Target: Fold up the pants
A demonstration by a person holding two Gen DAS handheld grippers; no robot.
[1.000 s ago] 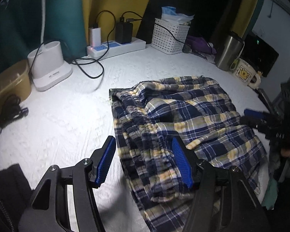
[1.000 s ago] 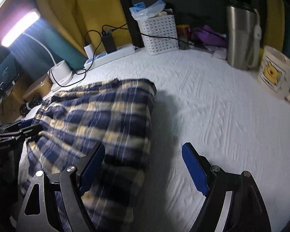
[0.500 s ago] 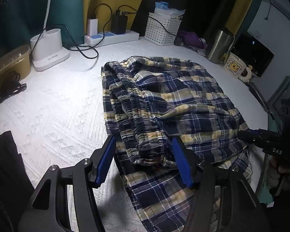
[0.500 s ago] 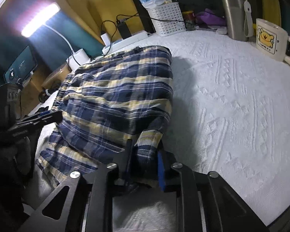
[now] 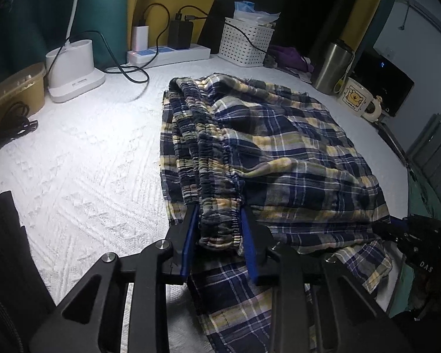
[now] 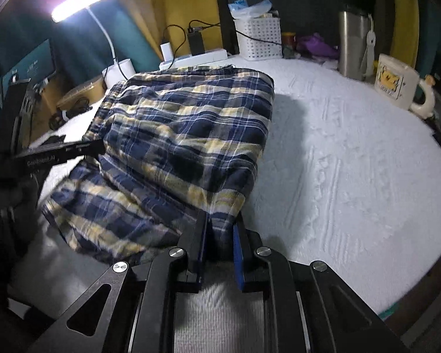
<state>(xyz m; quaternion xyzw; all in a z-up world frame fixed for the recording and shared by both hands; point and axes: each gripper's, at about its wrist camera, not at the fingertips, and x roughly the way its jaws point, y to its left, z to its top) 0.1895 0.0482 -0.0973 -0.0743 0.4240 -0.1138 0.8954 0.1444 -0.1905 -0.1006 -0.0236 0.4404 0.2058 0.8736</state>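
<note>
The blue and yellow plaid pants (image 5: 279,153) lie folded on the white textured table cover (image 5: 82,161). My left gripper (image 5: 219,229) is shut on the near end of the gathered elastic waistband (image 5: 217,220). My right gripper (image 6: 219,232) is shut on the near folded corner of the pants (image 6: 191,129) at their right side. Each gripper shows at the edge of the other's view: the right one (image 5: 408,232) and the left one (image 6: 58,153). A lower layer of the pants (image 5: 244,294) spreads under the lifted fold.
Along the back stand a white lamp base (image 5: 73,70), a power strip with chargers (image 5: 167,53), a white perforated basket (image 5: 247,44), a steel tumbler (image 5: 332,67) and a bear mug (image 5: 355,100). A tan box (image 5: 17,88) sits at far left. The lamp head (image 6: 82,0) glows above.
Both grippers have moved in and closed on the pants: the left on the waistband end, the right on the folded corner. The gripped fabric is raised slightly.
</note>
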